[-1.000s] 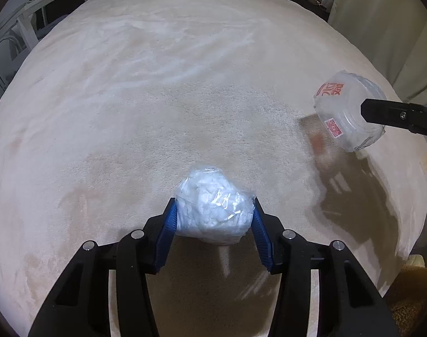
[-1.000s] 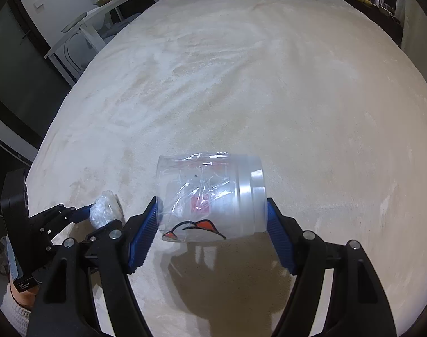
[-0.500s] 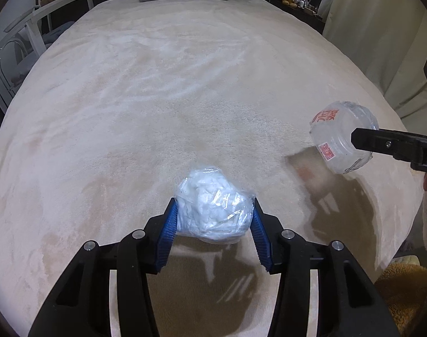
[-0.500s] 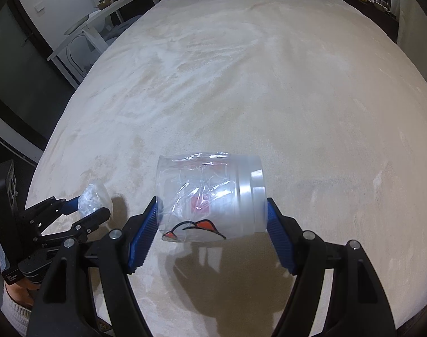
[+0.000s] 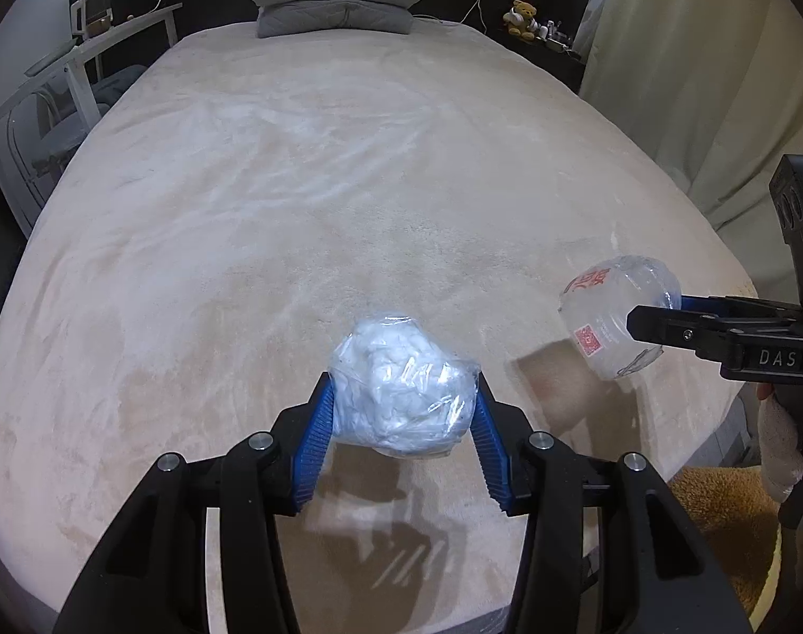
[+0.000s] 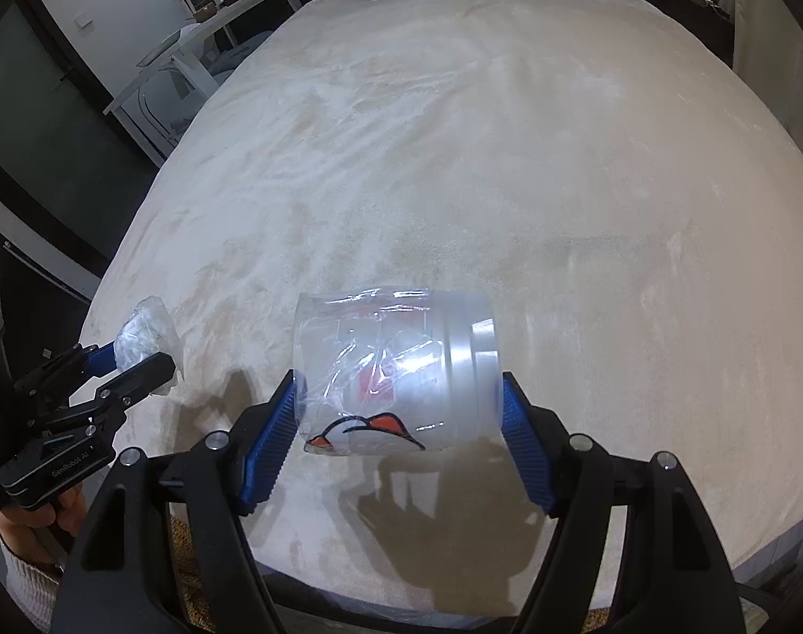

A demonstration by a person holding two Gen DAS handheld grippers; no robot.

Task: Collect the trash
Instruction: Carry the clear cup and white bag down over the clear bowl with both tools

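My left gripper (image 5: 401, 401) is shut on a crumpled ball of clear plastic wrap (image 5: 401, 385) and holds it above the near end of the beige bed (image 5: 348, 169). My right gripper (image 6: 399, 407) is shut on a clear plastic cup with red print (image 6: 393, 370), held sideways above the bed. In the left wrist view the cup (image 5: 613, 311) and the right gripper (image 5: 660, 325) show at the right. In the right wrist view the plastic ball (image 6: 145, 335) and the left gripper (image 6: 137, 364) show at the far left.
A grey folded pillow (image 5: 338, 0) lies at the head of the bed. A white desk (image 5: 74, 68) stands to the left. A dark shelf with a teddy bear (image 5: 523, 16) is at the back right. Cream curtains (image 5: 692, 79) hang on the right. A brown rug (image 5: 718, 523) lies below.
Both grippers have pulled back and risen from the bed with their items, so more of the bed and headboard shows. The grips have not changed.
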